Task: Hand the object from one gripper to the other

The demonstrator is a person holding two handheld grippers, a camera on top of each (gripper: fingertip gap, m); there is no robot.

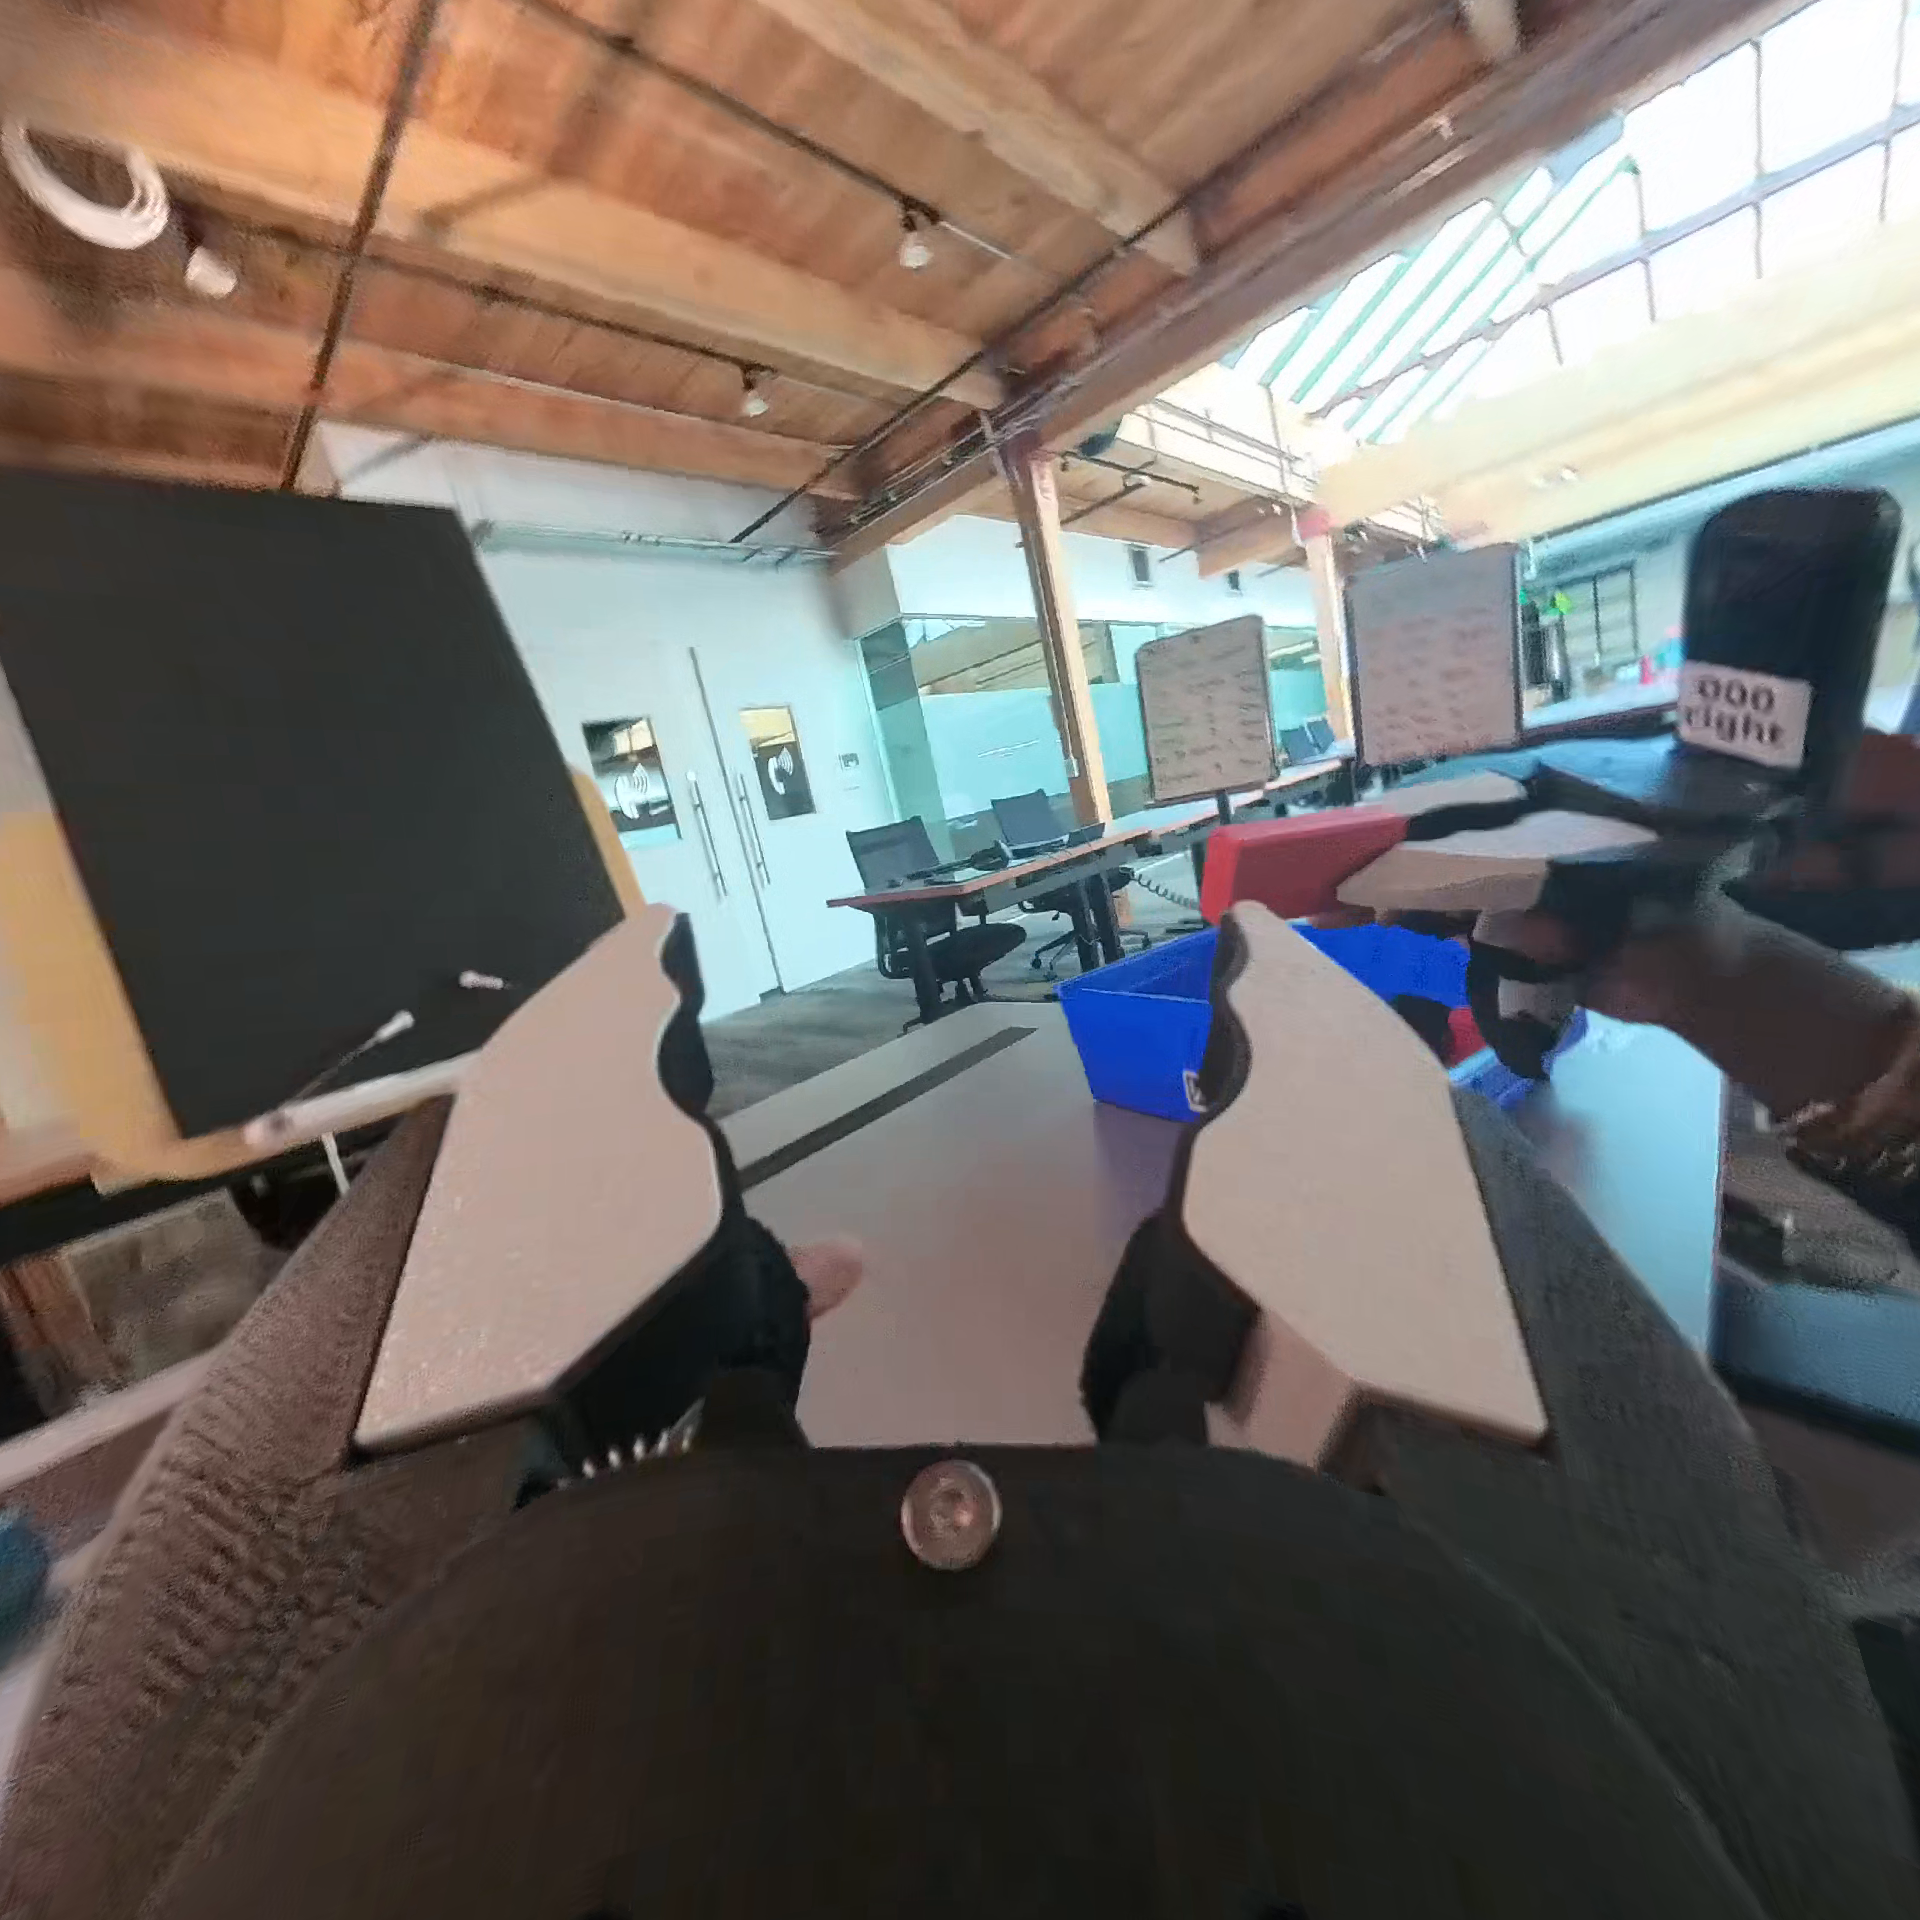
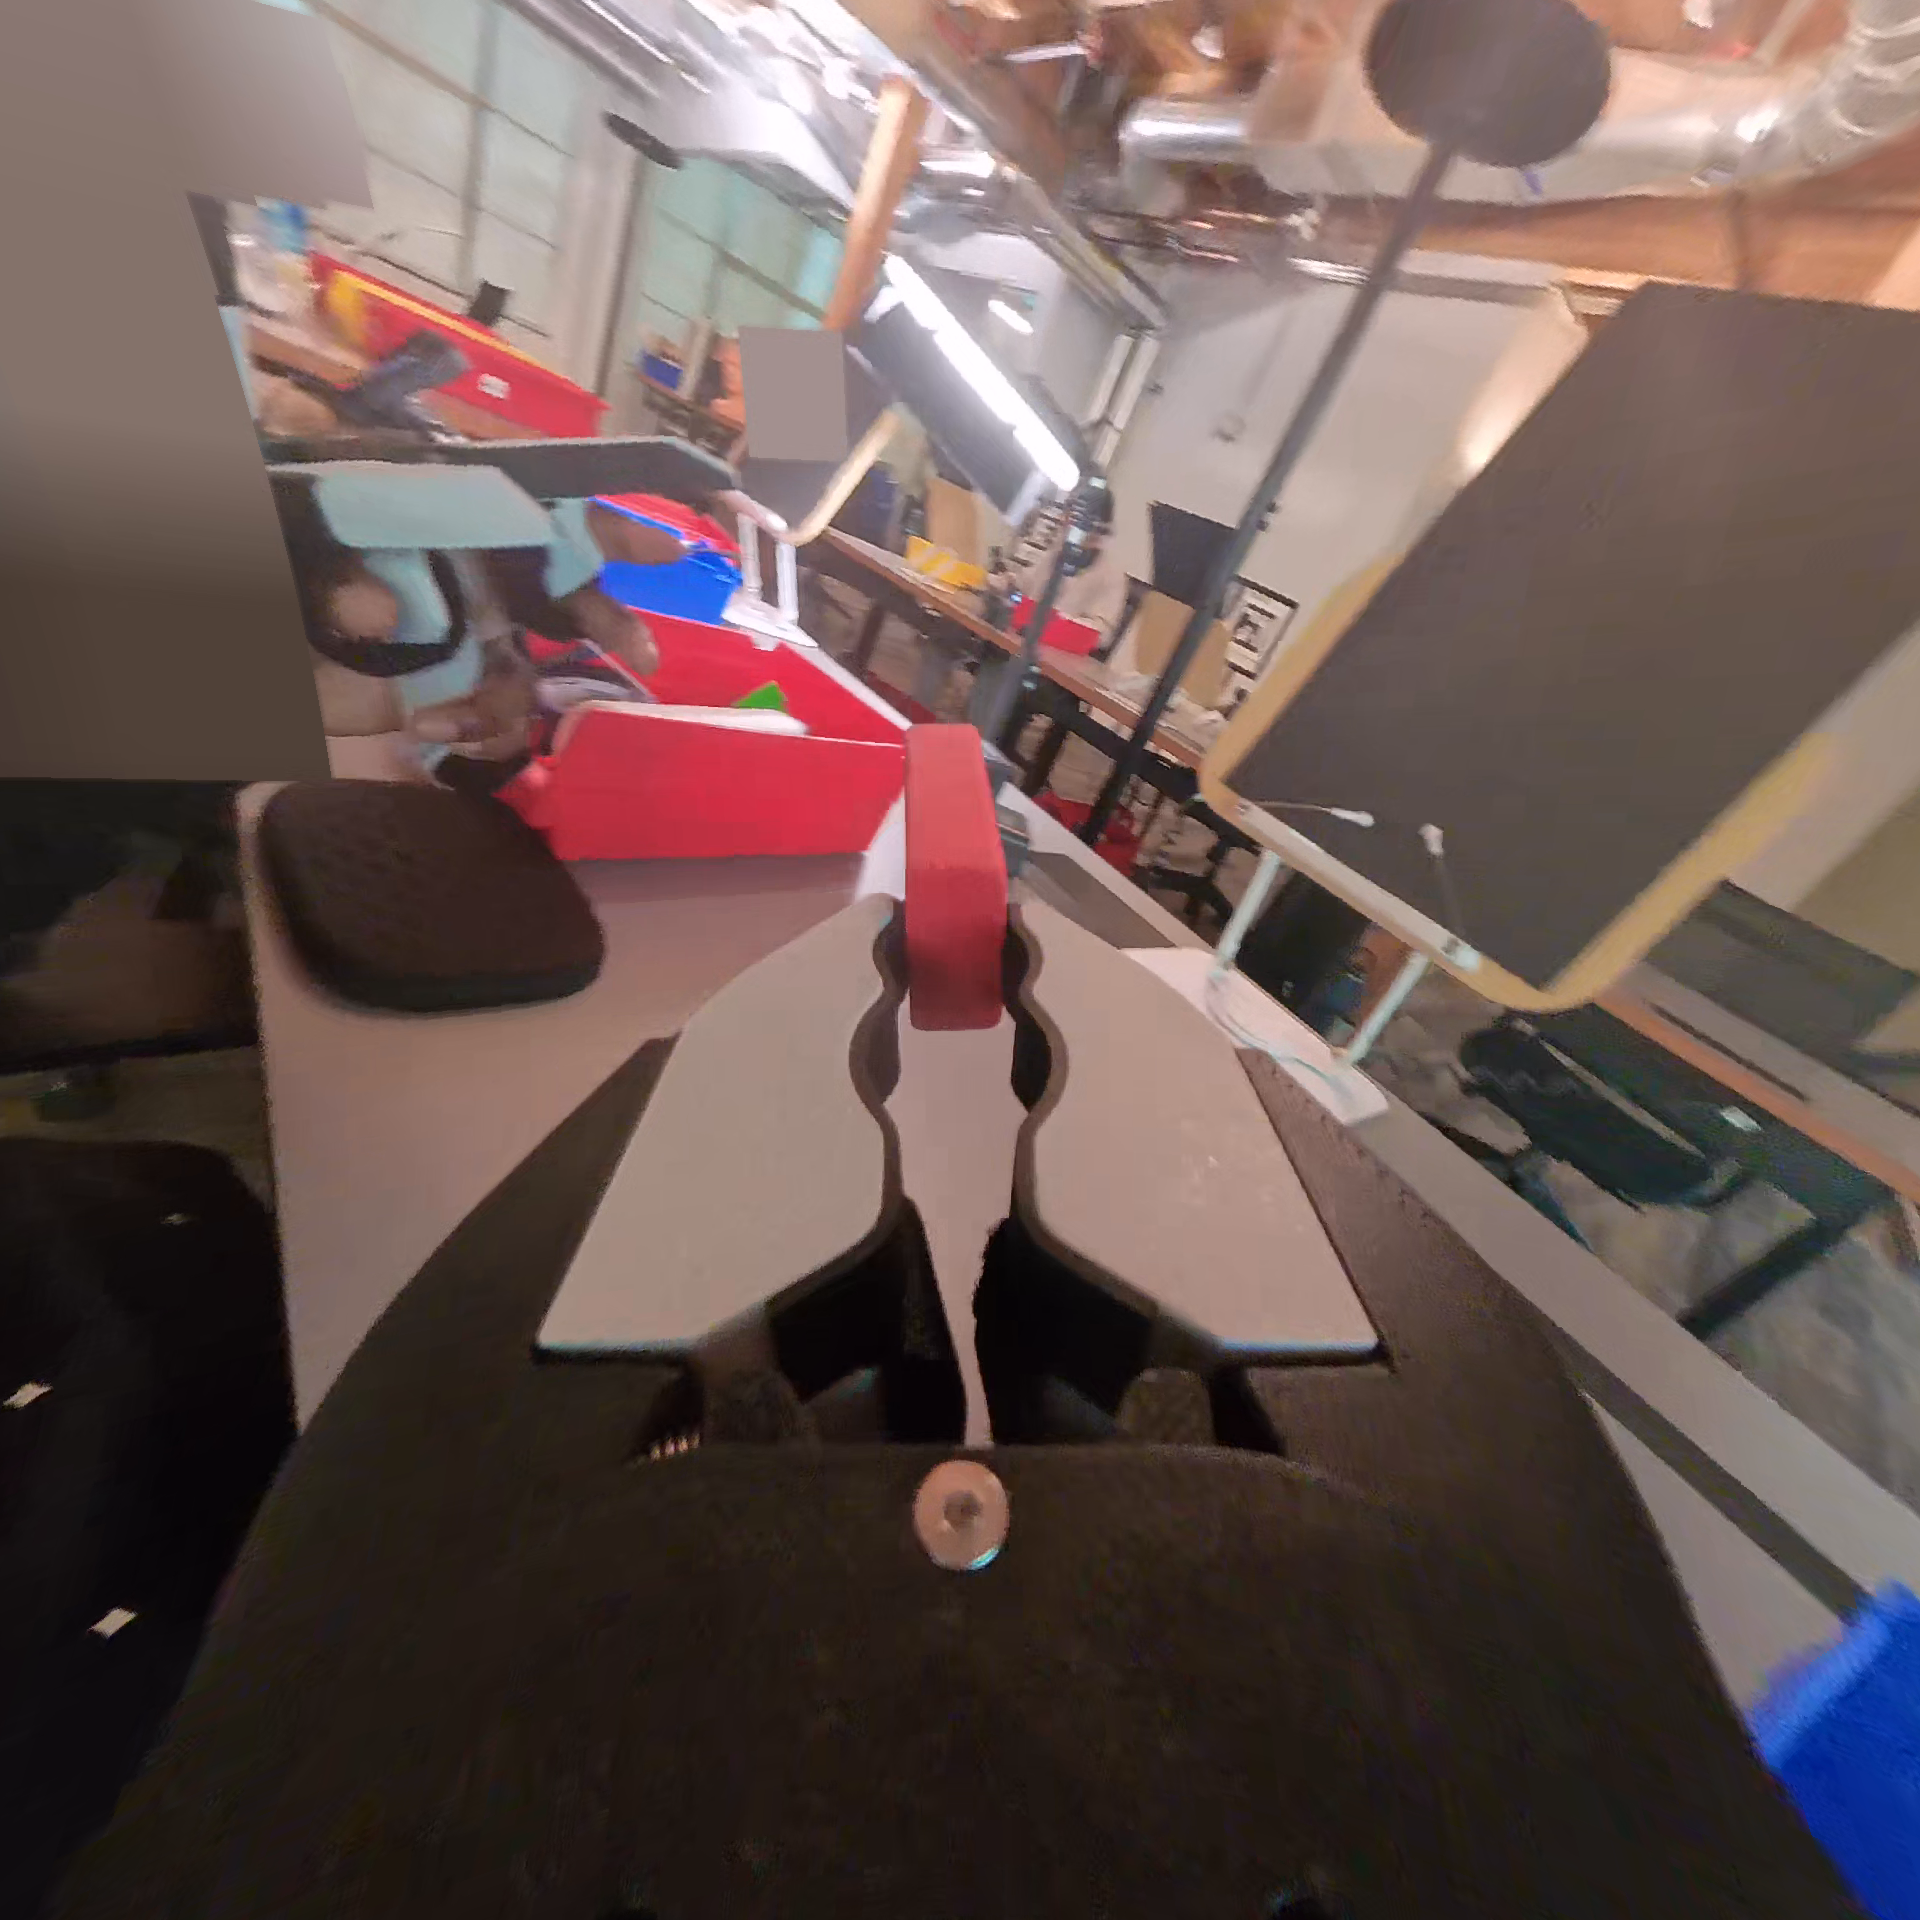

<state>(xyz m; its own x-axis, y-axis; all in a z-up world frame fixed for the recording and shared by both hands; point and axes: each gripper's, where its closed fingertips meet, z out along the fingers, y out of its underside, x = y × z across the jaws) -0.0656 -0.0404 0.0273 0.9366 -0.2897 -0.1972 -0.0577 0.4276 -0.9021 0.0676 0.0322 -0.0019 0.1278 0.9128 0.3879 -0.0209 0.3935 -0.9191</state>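
A red block (image 2: 951, 883) is clamped between the tips of my right gripper (image 2: 953, 925), which is shut on it and holds it above the grey table (image 2: 436, 1122). In the left wrist view the block (image 1: 1299, 868) sticks out leftward from the right gripper (image 1: 1382, 873), just above and beyond my left gripper's right fingertip. My left gripper (image 1: 956, 935) is wide open and empty, a little below and to the left of the block. It also shows far left in the right wrist view (image 2: 582, 488), held by a hand.
A blue bin (image 1: 1143, 1029) stands on the table (image 1: 935, 1247) under the block. Red bins (image 2: 707, 790) and a black pad (image 2: 426, 894) sit on the table's left. A black board on a stand (image 2: 1558, 644) is at the right. Desks and chairs stand beyond.
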